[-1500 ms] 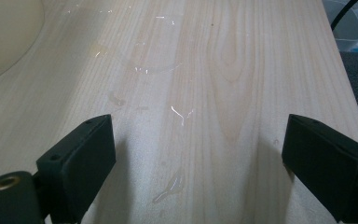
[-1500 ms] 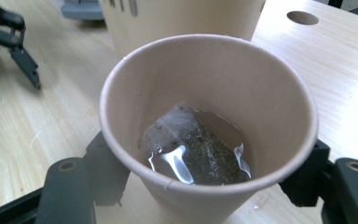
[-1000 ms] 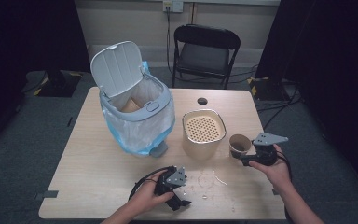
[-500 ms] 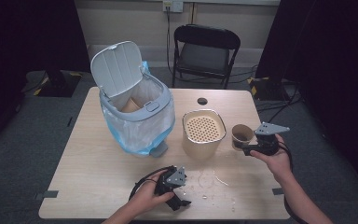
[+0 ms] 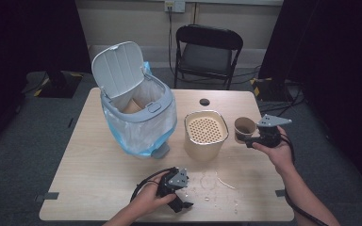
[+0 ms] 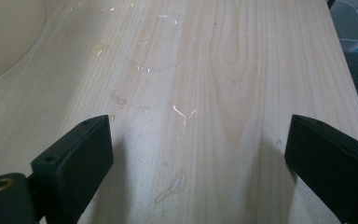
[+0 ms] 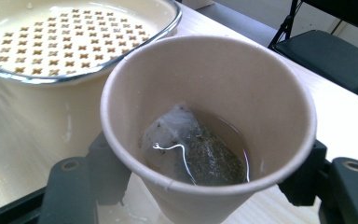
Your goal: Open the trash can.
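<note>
We hold the paper cup (image 7: 208, 122) clamped at its sides in the right hand-held gripper (image 5: 260, 136), lifted off the tabletop (image 5: 99, 183) just beside the strainer canister (image 5: 206, 134). We keep it level until over the perforated top, then tip slowly. Inside lie a soggy teabag (image 7: 191, 149) and brown tea. The left hand-held gripper (image 6: 200, 158) rests wide open, empty.
</note>
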